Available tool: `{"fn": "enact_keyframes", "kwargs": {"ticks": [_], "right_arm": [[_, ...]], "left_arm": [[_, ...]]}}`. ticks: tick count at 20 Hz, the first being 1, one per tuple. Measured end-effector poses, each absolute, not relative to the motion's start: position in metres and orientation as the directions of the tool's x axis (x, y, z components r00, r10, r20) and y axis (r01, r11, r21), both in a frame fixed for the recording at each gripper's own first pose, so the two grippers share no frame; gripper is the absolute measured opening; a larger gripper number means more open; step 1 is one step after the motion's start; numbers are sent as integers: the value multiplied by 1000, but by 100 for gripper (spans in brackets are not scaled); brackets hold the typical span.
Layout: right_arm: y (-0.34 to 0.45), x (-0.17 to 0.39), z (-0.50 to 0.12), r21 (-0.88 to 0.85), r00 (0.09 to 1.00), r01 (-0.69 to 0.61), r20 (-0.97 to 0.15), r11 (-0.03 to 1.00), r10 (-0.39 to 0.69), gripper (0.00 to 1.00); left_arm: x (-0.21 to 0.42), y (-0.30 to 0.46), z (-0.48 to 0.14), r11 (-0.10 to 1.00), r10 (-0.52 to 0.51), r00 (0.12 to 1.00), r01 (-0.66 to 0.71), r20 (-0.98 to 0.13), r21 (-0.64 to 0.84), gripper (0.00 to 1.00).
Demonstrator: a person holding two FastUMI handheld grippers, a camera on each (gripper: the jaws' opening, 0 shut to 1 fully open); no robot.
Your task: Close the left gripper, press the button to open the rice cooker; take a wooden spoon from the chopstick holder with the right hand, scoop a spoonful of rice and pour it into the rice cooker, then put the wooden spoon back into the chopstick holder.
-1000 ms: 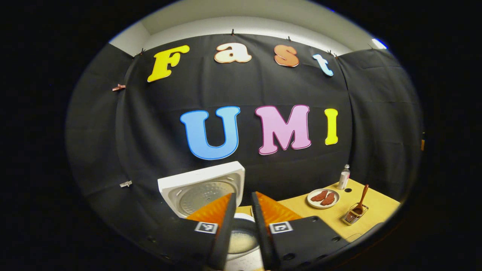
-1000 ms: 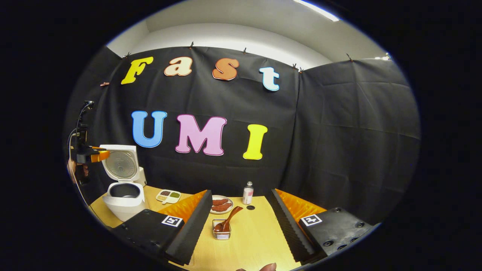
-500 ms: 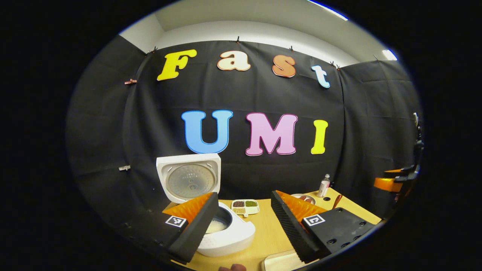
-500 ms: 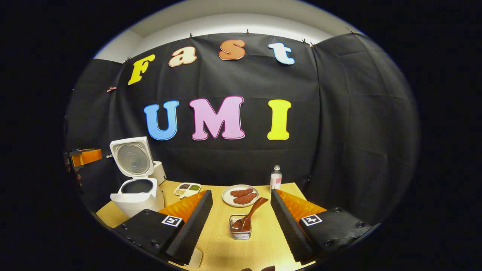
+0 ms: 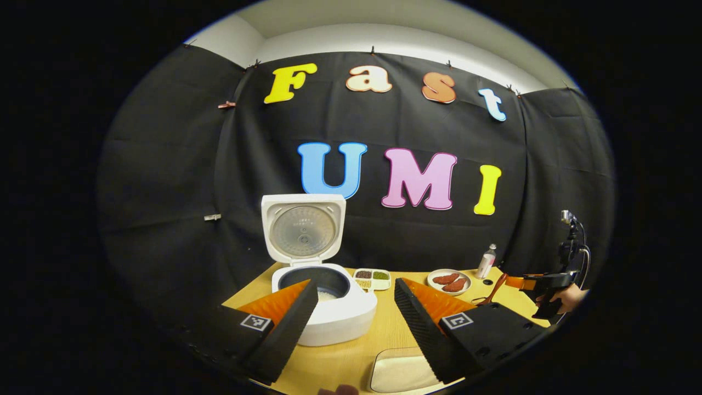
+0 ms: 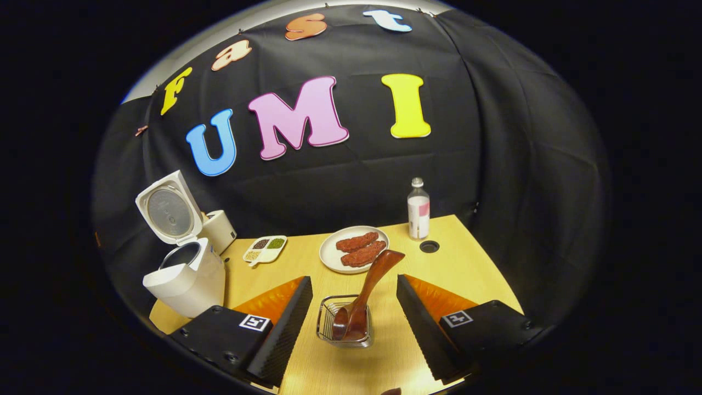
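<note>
Each tool has two wedge-shaped fingers with ribbed inner faces, fixed to blocky black housings. Every housing carries a small square black-and-white marker on top and round screw recesses near its outer edge. The left tool [image 5: 354,329] and the right tool [image 6: 351,329] share this build. In the left gripper view, far right, the right tool [image 5: 535,282] appears as a dark body with a thin cable and a small mast above it, gripped by a hand [image 5: 567,299].

White rice cooker [image 5: 334,321], reddish-brown wooden spoon [image 6: 366,293], pale yellow wood-grain table [image 6: 466,269], white plate [image 6: 329,256].
</note>
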State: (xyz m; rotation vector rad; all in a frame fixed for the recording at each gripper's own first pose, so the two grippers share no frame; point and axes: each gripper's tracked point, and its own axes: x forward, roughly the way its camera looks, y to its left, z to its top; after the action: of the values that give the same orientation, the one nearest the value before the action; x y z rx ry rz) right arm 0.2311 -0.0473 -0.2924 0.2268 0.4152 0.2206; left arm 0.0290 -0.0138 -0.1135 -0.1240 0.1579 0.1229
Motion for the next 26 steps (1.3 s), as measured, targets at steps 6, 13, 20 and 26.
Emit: {"fn": "enact_keyframes", "kwargs": {"ticks": [6,13,20,26], "right_arm": [[-39,273,-356,364,854,-130,-431,922,290,78],[-30,283,-366,428,845,-132,-423,894,327,18],[-34,275,-315,399,901,-140,-328,906,283,8],[-29,219,-221,378,942,-153,-224,913,251,8]], "left_arm": [[-3,-6,-129,969,208,956,-231,-207,-94,97],[-30,-11,-124,953,279,937,-297,-209,-61,97],[-18,-7,-131,972,197,956,-219,-215,-80,97],[1,18,-123,991,96,979,-110,-178,-71,97]]}}
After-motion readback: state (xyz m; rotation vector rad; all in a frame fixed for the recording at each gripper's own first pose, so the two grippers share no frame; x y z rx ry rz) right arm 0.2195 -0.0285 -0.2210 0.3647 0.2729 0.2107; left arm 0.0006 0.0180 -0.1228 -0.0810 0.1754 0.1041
